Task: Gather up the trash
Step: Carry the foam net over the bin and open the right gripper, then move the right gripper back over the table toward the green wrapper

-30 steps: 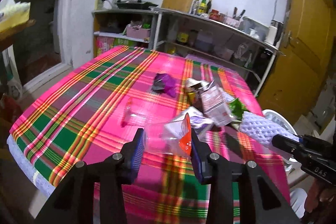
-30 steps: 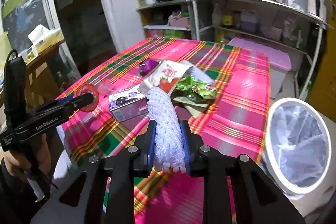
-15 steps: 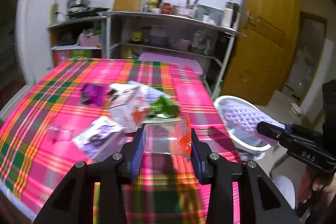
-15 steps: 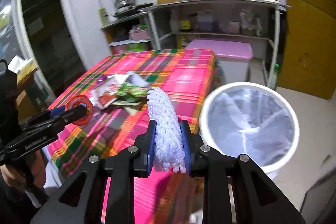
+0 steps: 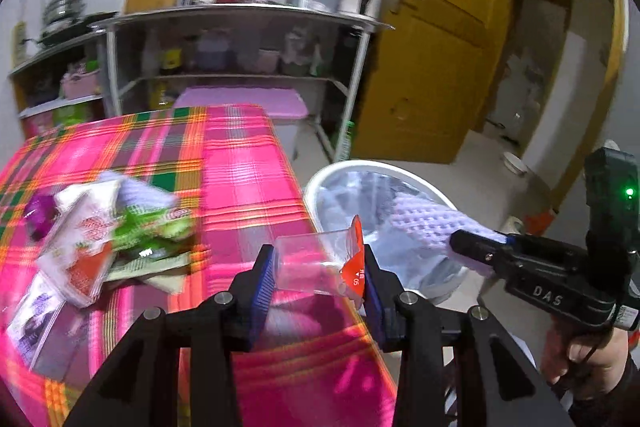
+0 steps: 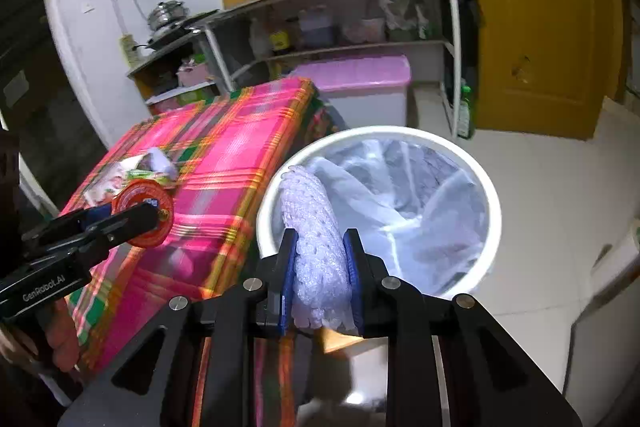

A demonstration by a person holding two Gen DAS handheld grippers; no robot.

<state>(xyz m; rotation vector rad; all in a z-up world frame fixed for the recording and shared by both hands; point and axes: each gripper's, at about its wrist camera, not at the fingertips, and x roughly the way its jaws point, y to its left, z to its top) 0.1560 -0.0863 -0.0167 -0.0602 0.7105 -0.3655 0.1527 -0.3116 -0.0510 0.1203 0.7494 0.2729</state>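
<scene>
Right gripper (image 6: 322,277) clenched on the white foam net sleeve (image 6: 316,239), and it's the arm out in front here — the sleeve's long axis runs straight ahead along the fingers, toward 12 o'clock, with its far tip reaching over the near rim of the white trash bin (image 6: 494,211). The bin mouth, lined with a pale bag, opens at about 1 o'clock from the jaws, just beside them. From the left wrist view the same sleeve (image 5: 432,223) sits at 3 o'clock, hanging above the bin (image 5: 316,187), with the right gripper (image 5: 460,247) pinching its near end.

Left gripper (image 5: 318,279) grasps a clear plastic cup with a red label (image 5: 320,263), lying crosswise between the pads — long axis 9 to 3 o'clock, red end to the right. It hangs above the corner of the pink plaid tablecloth (image 5: 240,187), the bin at roughly 1 o'clock from it, near but not yet under it.

More wrappers (image 5: 116,227) lie on the cloth at 10 o'clock.

My read: the right arm is nearer and needs only a small push forward before letting go, while the left must swing further right to clear the table edge
</scene>
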